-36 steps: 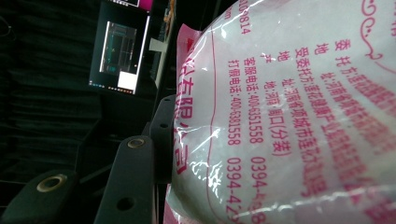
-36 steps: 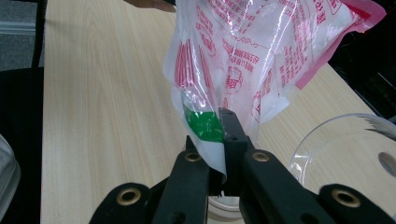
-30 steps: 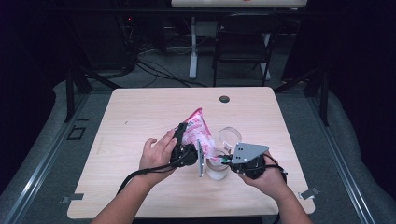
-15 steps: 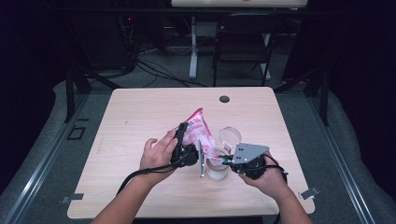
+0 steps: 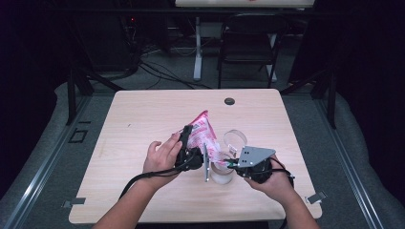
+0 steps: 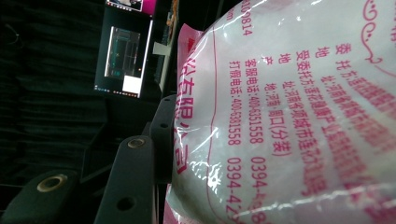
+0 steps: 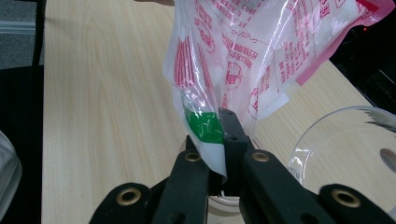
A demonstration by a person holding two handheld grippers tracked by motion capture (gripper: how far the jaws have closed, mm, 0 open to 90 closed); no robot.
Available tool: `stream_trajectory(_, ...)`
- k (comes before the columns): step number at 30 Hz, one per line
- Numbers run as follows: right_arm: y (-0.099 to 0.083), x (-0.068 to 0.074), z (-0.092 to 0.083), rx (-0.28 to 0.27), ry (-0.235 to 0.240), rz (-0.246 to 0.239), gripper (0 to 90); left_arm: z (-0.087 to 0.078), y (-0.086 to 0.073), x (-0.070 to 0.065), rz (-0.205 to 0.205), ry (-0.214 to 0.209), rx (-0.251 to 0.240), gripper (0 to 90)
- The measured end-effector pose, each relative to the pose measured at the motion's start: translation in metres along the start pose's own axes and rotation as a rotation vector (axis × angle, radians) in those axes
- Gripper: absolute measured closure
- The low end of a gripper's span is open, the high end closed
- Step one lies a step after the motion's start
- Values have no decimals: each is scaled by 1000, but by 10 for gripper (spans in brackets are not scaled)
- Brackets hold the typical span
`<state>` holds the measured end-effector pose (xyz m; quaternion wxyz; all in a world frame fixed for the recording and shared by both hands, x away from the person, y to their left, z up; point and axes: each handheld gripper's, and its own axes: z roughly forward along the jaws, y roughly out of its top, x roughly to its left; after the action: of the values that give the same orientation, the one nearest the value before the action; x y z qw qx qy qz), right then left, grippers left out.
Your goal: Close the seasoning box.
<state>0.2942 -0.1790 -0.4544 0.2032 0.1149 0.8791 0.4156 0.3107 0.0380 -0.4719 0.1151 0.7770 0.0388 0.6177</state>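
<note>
A person at a light wooden table (image 5: 143, 124) held a pink-and-white printed plastic bag (image 5: 203, 133) between two handheld grippers, above the near middle of the tabletop. The left gripper (image 5: 187, 143) clasped the bag's bulging body from the side, its jaws standing part-way apart with the filled plastic pressed between them; in the left gripper view the bag (image 6: 289, 116) crowded against one black jaw, its pink print running across the frame. The right gripper (image 5: 229, 163), jaws drawn tight together, pinched the bag's lower corner, where a green patch showed on the film; in the right gripper view that corner (image 7: 205, 126) ran straight down into the closed jaws while the rest of the bag rose and fanned out above them. The bag hung tilted, its top leaning away from the person and its pinched corner lowest, directly over a small white container (image 5: 220, 172) that stood on the table just below the right gripper. A clear round lid (image 5: 235, 139) lay on the table just beyond, beside the bag.
</note>
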Motion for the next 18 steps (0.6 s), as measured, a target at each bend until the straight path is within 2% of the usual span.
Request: stream_trajectory(18,0,-1,0,-1,1,0,900,-1,1,2,4,4,-2,603)
